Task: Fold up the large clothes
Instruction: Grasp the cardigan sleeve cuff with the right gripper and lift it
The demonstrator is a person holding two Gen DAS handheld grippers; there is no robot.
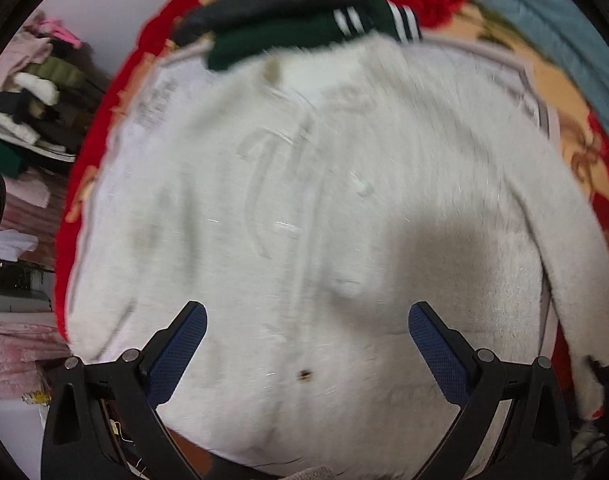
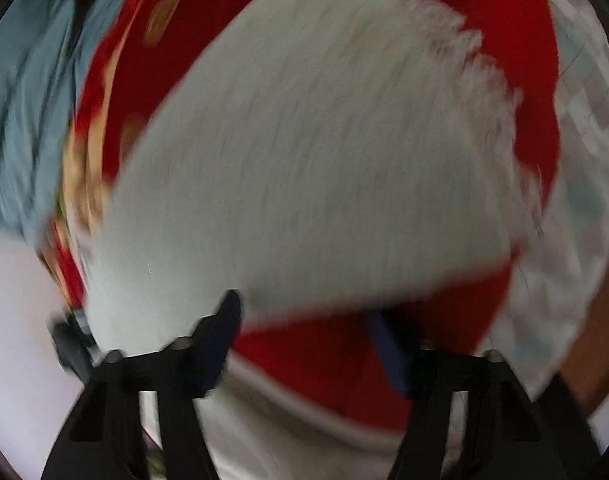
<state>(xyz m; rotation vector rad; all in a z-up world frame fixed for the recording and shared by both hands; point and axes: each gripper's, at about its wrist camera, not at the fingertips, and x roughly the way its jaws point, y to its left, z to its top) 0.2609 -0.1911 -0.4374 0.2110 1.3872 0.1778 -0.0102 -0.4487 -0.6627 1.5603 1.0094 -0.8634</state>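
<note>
Left gripper jaws wide apart, nothing held, white fleece garment spread flat just ahead on red blanket. Right gripper also spread, garment edge just ahead; blurred.

Ahead of my left gripper the white garment looks like fuzzy, matt fleece. The gripper's fingers are matt black plastic with blue, finely textured pads and dull metal pins. Beyond the garment lies dark green knit cloth with white stripes. Under it all I see a red patterned blanket, soft and matt. In front of my right gripper the same white pile looks shaggy at its edge.
</note>
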